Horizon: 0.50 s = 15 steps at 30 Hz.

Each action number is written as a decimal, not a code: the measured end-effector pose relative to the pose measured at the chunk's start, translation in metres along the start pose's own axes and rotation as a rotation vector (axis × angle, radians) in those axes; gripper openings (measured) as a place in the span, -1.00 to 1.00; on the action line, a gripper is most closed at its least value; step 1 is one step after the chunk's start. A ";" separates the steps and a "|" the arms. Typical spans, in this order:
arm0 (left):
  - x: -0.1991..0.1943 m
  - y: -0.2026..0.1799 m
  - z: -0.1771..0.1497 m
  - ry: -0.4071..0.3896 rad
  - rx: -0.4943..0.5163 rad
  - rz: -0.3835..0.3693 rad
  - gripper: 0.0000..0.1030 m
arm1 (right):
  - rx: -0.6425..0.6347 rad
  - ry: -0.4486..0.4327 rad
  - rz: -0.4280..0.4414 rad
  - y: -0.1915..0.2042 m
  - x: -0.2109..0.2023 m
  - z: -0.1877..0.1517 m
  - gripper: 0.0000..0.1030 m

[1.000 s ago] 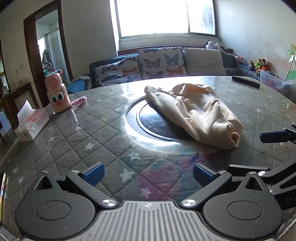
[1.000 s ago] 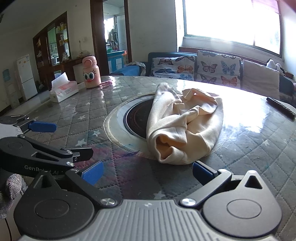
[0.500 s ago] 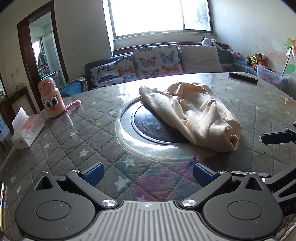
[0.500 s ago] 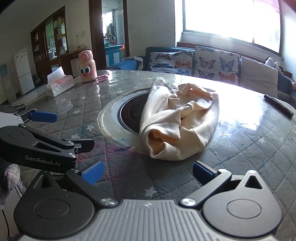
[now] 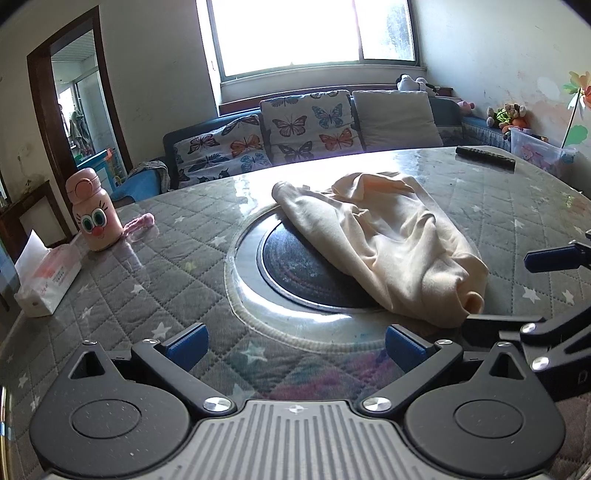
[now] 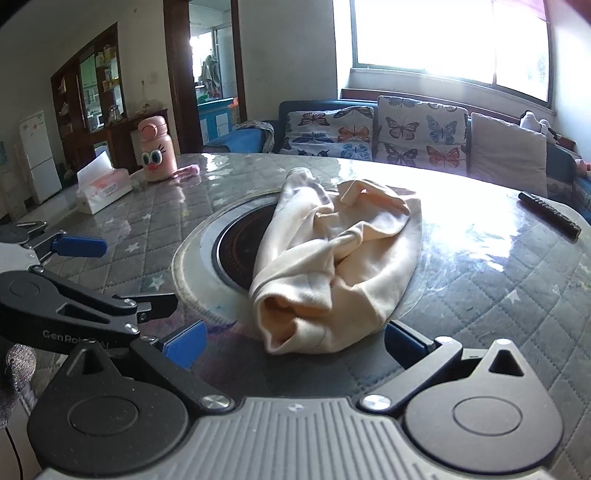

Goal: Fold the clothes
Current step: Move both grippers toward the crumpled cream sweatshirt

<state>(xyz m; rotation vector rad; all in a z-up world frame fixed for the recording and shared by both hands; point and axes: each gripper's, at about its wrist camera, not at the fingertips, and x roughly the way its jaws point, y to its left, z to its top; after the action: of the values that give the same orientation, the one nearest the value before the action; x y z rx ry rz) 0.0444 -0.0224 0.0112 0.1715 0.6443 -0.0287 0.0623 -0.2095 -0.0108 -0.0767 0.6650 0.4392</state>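
My left claw [image 5: 295,343] and my right claw [image 6: 295,341] both have their fingers wide apart and hold nothing. The cream garment [image 6: 332,273] lies crumpled on the desk [image 5: 147,273], partly over the dark round plate [image 5: 295,266], near my right claw.

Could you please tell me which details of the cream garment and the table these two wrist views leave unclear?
- Cream garment: crumpled, so its type and layout are hidden by its own folds.
- Dark disc in the table: its right side is covered by the garment.
- Tissue box print: too small.
- Window: overexposed.
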 end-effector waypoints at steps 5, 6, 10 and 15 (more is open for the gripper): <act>0.007 0.003 0.008 -0.005 0.004 0.003 1.00 | 0.016 -0.009 -0.005 -0.008 0.006 0.009 1.00; 0.009 0.003 0.010 -0.005 0.005 0.004 1.00 | 0.026 -0.009 -0.004 -0.010 0.009 0.012 1.00; 0.016 0.007 0.017 -0.008 0.006 0.010 1.00 | 0.064 -0.007 0.001 -0.018 0.021 0.020 1.00; 0.021 0.014 0.027 -0.023 0.003 0.024 1.00 | 0.112 -0.006 0.008 -0.028 0.036 0.031 0.91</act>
<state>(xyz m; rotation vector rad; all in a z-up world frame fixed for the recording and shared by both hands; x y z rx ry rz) 0.0789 -0.0122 0.0218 0.1819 0.6191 -0.0087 0.1170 -0.2149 -0.0101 0.0335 0.6831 0.4091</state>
